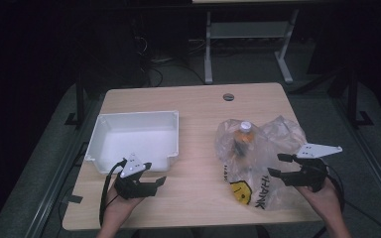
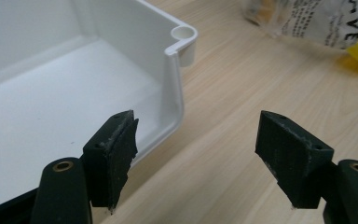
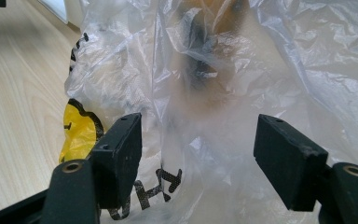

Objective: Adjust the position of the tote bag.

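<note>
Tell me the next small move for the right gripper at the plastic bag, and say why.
Probably ease the right gripper forward and close on the plastic bag. Its jaws stand open with loose film between them in the right gripper view, gripping nothing yet. A bottle shows inside the bag, and the white bin sits open beside the open left gripper.

On the tabletop a tray sits toward the left edge and a plastic bag toward the right edge, well apart. A bottle lies inside the bag, its cap toward the far edge.
</note>
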